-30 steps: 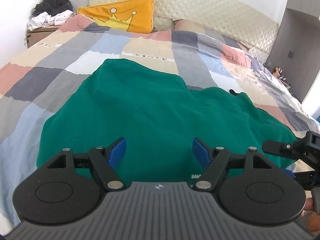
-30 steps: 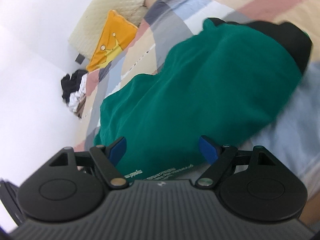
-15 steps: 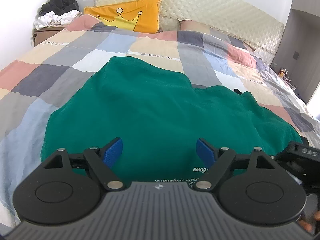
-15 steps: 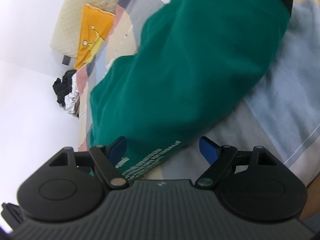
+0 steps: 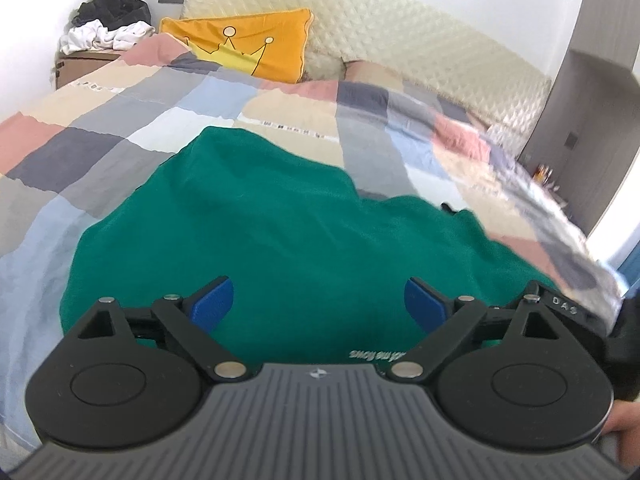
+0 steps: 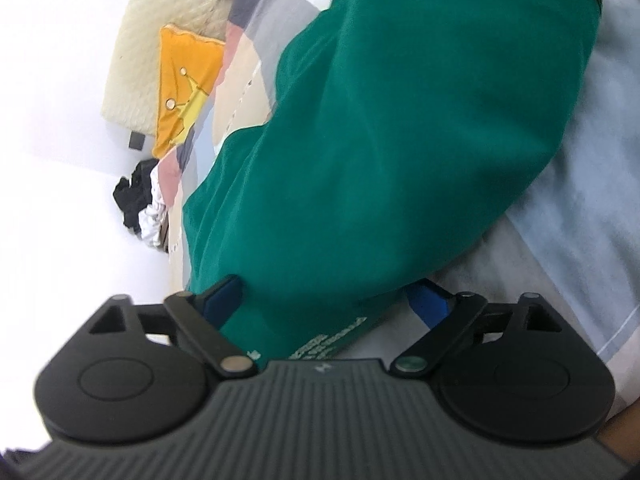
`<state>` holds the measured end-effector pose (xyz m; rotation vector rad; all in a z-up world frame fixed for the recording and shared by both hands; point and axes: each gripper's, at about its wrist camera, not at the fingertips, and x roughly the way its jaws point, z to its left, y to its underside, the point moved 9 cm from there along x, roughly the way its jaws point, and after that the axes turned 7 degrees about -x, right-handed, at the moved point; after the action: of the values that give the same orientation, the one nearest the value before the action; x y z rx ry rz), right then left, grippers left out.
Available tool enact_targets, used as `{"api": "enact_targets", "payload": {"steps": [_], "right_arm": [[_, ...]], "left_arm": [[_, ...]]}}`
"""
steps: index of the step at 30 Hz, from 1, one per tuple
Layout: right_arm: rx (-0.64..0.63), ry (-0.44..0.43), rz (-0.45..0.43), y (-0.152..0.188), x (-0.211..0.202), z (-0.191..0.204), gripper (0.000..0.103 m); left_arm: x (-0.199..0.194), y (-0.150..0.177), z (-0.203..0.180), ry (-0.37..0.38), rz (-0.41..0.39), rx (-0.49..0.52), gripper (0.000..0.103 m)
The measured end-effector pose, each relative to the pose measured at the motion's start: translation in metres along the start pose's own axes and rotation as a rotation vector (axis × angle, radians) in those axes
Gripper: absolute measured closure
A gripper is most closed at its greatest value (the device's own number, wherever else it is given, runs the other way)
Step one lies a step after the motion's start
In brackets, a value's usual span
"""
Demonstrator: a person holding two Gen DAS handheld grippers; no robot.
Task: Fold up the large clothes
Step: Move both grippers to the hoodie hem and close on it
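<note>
Green fabric spreads across the patchwork bed cover (image 5: 100, 148): the green garment (image 5: 280, 240) lies mostly flat in the middle of the bed, its near hem with a line of pale printed lettering right under both tools, so the person can reach an edge from the foot of the bed. It looks like a large top, perhaps a sweatshirt, though its sleeves and neck are not clear from here.

The left gripper (image 5: 318, 304) hangs over the near hem with its jaws wide and nothing between the blue pads; they have just been opening, and the cloth lies below them, not pinched. The right gripper (image 6: 328, 304) is rolled well over to one side and sits low at the garment's near corner, its jaws also just opened to their widest. The printed hem (image 6: 332, 340) runs between its pads, but they stand clear of the cloth, so nothing is gripped.

My reading is that both tools are set to take the near edge at two spots, wide apart, so the cloth lifts evenly for a fold toward the yellow pillow (image 5: 244, 48) end.
</note>
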<state>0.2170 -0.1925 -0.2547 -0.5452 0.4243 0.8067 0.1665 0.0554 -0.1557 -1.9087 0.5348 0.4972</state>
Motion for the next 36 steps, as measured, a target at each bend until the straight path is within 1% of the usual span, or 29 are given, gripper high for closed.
{"api": "enact_targets", "payload": {"steps": [2,8,10,13,16,18,20,22,25,29,32,36], "right_arm": [[0.034,0.013,-0.021,-0.004,0.002,-0.006,0.000],[0.142,-0.039,-0.020,-0.012,0.011,-0.015,0.000],[0.162,-0.047,-0.023,-0.013,0.015,-0.016,0.000],[0.234,-0.060,-0.036,-0.014,0.017,-0.021,0.000],[0.335,-0.096,-0.073,-0.017,0.013,-0.027,0.000],[0.375,-0.130,-0.087,-0.017,0.010,-0.029,0.000],[0.374,-0.150,-0.088,-0.018,0.009,-0.028,0.000],[0.352,-0.171,-0.088,-0.018,0.008,-0.022,0.000],[0.326,-0.217,-0.091,-0.017,0.004,-0.013,0.000],[0.349,-0.291,-0.111,-0.018,-0.004,-0.009,0.000],[0.351,-0.322,-0.117,-0.019,-0.009,-0.007,0.000],[0.343,-0.343,-0.117,-0.019,-0.015,-0.006,0.000]], "left_arm": [[-0.001,0.000,-0.001,0.015,0.004,-0.016,0.007],[0.006,0.006,-0.003,0.070,0.059,-0.081,0.006],[0.010,0.010,-0.003,0.093,0.089,-0.118,0.005],[0.015,0.015,-0.002,0.144,0.130,-0.180,0.005],[0.018,0.018,-0.001,0.168,0.146,-0.211,0.005],[0.021,0.020,0.000,0.196,0.164,-0.236,0.003],[0.027,0.025,0.000,0.218,0.200,-0.257,0.002],[0.034,0.029,0.004,0.217,0.232,-0.290,0.002],[0.042,0.035,0.006,0.238,0.274,-0.330,0.002],[0.056,0.045,0.013,0.260,0.342,-0.408,0.002],[0.065,0.051,0.019,0.276,0.371,-0.484,0.002],[0.073,0.054,0.035,0.314,0.385,-0.635,0.002]]}}
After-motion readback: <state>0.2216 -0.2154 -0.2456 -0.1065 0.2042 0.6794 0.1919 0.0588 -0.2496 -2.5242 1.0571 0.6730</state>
